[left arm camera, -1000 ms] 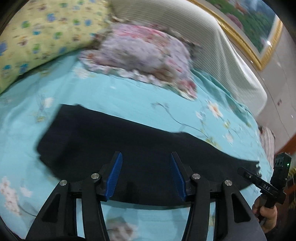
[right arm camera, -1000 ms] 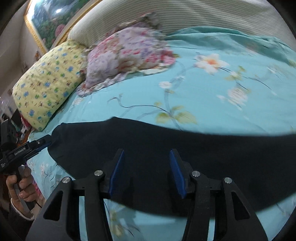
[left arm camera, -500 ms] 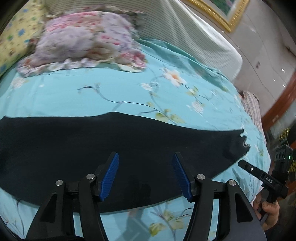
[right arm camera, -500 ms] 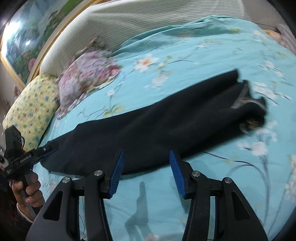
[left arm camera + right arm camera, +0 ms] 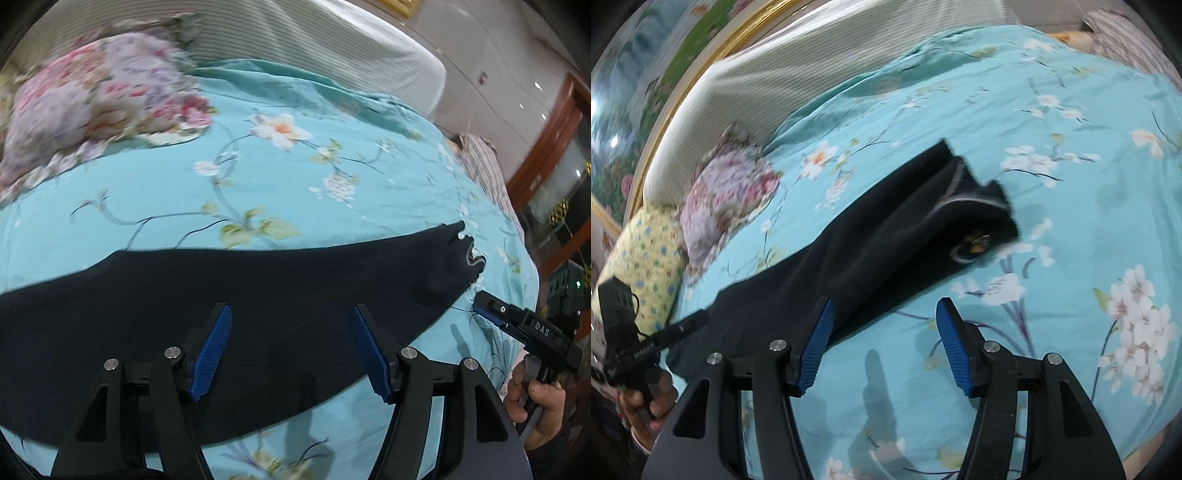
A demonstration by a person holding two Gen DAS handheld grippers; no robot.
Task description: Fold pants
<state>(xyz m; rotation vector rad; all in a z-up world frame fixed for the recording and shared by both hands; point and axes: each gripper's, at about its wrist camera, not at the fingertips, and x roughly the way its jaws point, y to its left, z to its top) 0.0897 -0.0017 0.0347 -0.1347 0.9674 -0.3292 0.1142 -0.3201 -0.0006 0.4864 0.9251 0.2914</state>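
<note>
Dark navy pants (image 5: pixel 258 295) lie flat in a long strip across the turquoise floral bedspread (image 5: pixel 258 177). In the right wrist view the pants (image 5: pixel 871 251) run diagonally, with the waistband and a metal button (image 5: pixel 975 247) at the upper right end. My left gripper (image 5: pixel 291 347) is open and empty, hovering over the middle of the pants. My right gripper (image 5: pixel 884 338) is open and empty, above the near edge of the pants close to the waist end. The right gripper also shows at the right of the left wrist view (image 5: pixel 480 306), and the left gripper shows at the left of the right wrist view (image 5: pixel 698 319).
A pink and purple floral pillow (image 5: pixel 92 96) lies at the head of the bed, with a yellow patterned pillow (image 5: pixel 642 258) beside it. A striped white headboard (image 5: pixel 820 70) and a gold-framed painting (image 5: pixel 676 70) stand behind. The bed's right edge (image 5: pixel 517 229) is close to the pants' end.
Both views have swung right along the pants toward the waist end. The waistband has come into the right wrist view. Both grippers stay open.
</note>
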